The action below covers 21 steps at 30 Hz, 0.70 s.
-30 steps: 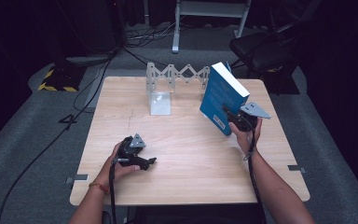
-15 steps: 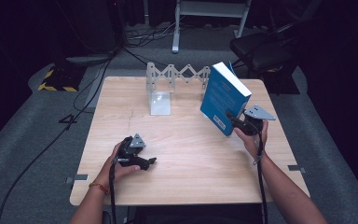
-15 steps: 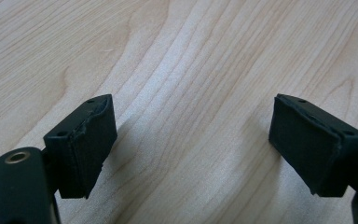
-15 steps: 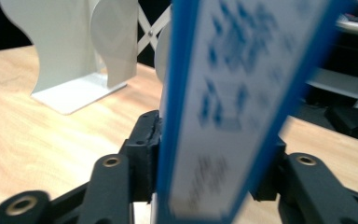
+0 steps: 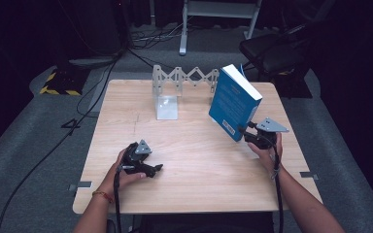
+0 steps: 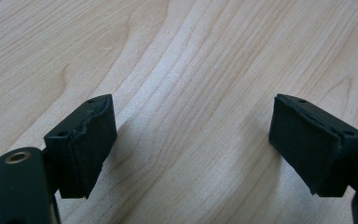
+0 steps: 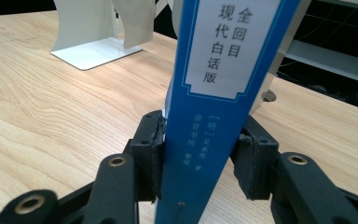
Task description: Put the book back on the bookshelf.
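Blue book [image 5: 234, 104], clamped at its spine by right gripper [image 7: 200, 158] whose jaws just closed further, should be kept tilted towards rack [image 5: 184, 77], upper centre; left gripper [image 6: 193, 140] rests open, empty.

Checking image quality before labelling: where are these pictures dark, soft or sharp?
High view: light wooden table well lit, surroundings nearly black. Left gripper view: wood grain crisp, soft shadows beneath the black pads. Right gripper view: blue book's spine sharp, white metal bookend slightly soft.

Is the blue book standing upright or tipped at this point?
Tipped. The blue book leans over the table, its lower end clamped in the right gripper.
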{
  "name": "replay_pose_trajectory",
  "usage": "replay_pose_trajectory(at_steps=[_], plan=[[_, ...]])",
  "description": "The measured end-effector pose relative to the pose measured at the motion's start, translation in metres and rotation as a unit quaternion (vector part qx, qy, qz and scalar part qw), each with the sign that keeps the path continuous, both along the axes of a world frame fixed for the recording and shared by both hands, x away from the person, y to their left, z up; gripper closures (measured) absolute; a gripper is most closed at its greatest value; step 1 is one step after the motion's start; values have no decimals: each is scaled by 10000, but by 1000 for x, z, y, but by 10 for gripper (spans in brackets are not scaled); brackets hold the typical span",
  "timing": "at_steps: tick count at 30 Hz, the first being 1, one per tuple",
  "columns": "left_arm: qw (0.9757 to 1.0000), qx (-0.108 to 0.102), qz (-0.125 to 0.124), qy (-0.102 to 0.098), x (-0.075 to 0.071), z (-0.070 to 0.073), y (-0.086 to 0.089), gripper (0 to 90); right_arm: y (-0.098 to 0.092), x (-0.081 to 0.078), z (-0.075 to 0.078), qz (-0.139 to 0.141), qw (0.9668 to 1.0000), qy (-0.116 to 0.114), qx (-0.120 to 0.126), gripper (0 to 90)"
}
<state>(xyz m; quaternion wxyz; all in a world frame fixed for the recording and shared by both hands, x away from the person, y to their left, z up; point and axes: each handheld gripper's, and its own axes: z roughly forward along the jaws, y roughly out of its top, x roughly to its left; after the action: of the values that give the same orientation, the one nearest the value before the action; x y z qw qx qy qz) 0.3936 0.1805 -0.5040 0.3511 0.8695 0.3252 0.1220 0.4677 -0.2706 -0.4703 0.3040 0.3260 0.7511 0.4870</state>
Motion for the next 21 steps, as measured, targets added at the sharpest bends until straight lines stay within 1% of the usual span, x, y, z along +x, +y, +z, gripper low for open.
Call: replay_pose_trajectory(at_steps=[1,5,8,9,10,11,15,16,17,18,21], plan=[[10000,-1,0,1,0,0,0,154,3,2,-1,-66,10000,9,15,576],[10000,-4,-3,5,0,0,0,154,8,5,-1,-152,9999,17,-11,580],[10000,-6,-5,7,0,0,0,154,8,9,-1,-220,9997,43,91,593],[10000,-6,-5,7,0,0,0,154,8,11,-1,-324,9993,83,193,601],[10000,-6,-5,7,0,0,0,154,8,11,-1,-324,9993,83,193,601],[10000,-7,-5,8,0,0,0,154,9,13,-1,-364,9989,121,266,603],[10000,-8,-5,9,0,0,0,154,17,16,-1,-523,9983,71,230,609],[10000,-8,-5,10,0,0,0,153,21,20,-1,-619,9979,31,198,611],[10000,-8,-5,10,0,0,0,153,21,20,-1,-619,9979,31,198,611],[10000,-12,4,12,0,0,0,154,23,22,-2,-680,9975,10,197,613],[10000,-5,-7,7,0,0,0,154,27,29,-1,-871,9958,35,268,613]])
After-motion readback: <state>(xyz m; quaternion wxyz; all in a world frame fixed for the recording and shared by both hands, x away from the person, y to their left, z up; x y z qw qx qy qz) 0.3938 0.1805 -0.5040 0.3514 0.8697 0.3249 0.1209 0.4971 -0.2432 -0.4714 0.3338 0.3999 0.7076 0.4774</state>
